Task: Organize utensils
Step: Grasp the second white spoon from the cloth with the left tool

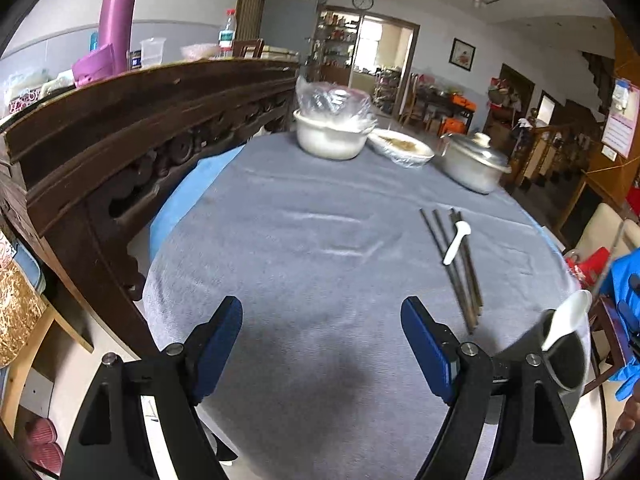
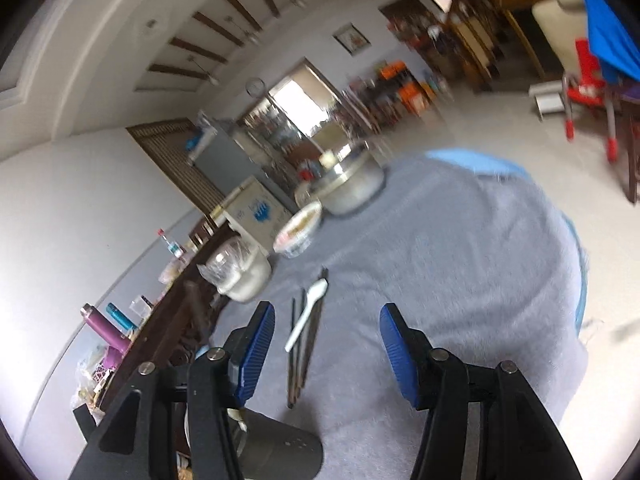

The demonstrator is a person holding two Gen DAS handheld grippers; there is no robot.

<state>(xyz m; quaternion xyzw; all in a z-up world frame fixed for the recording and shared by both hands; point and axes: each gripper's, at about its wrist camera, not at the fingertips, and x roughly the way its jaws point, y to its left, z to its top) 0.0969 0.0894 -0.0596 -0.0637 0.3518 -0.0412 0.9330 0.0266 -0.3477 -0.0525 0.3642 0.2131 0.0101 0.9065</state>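
Left gripper (image 1: 322, 342): black angular frame with triangular cut-outs; silver round screws at the joints.
Left fingers (image 1: 218, 350): blue ribbed pads on black backing.
Right gripper (image 2: 327, 350): matching black frame, silver screws.
Right fingers (image 2: 396, 354): blue ribbed pads.
Sleeve (image 1: 624, 280): bright blue.

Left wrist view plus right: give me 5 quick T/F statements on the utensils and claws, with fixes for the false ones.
1. A white spoon lies across the chopsticks on the cloth. True.
2. The left claw is shut on a chopstick. False: it is open and holds nothing.
3. A second white spoon stands in the dark holder. True.
4. The metal pot has no lid. False: its lid is on.
5. The right claw grips the spoon. False: it is open, the spoon lies on the table ahead of it.
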